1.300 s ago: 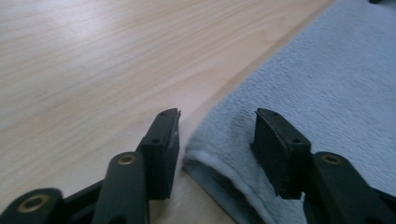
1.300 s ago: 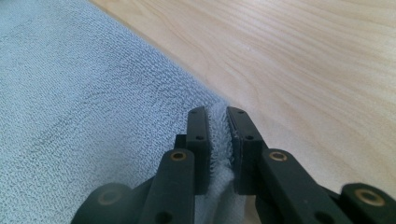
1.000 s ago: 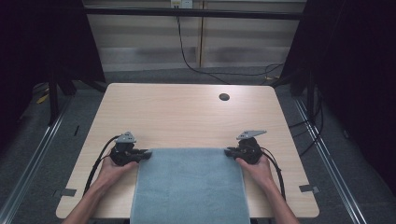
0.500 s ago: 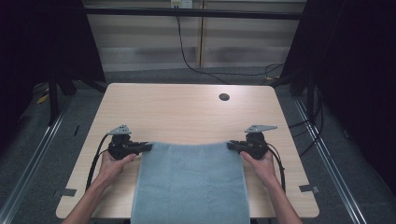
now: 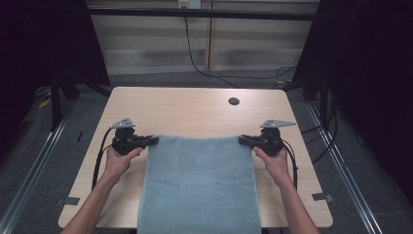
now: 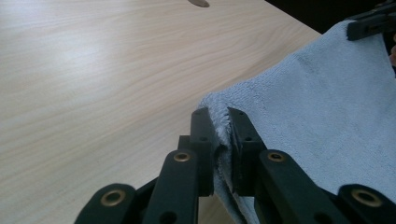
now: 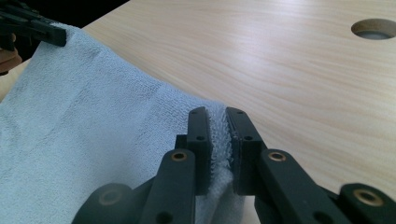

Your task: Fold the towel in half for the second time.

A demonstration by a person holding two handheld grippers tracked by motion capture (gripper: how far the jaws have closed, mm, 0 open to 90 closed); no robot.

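Left gripper (image 5: 152,141): I see its fingers (image 6: 201,135) pinching the far left corner of the blue towel (image 5: 199,185), clamped tight on the terry edge.
Blue towel: I have its far edge stretched between both grippers across the middle of the worktop (image 5: 185,109); the rest runs back and hangs over the near edge.
Right gripper (image 5: 242,140): fingers (image 7: 243,140) pinching the far right corner.
Round hole (image 5: 234,101): toward the worktop's far right corner, well apart from the towel.

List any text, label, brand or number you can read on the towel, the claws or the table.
None: the blue-grey terry towel, the pale wooden table and both black claws, left claw and right claw, carry no readable lettering, label or number.
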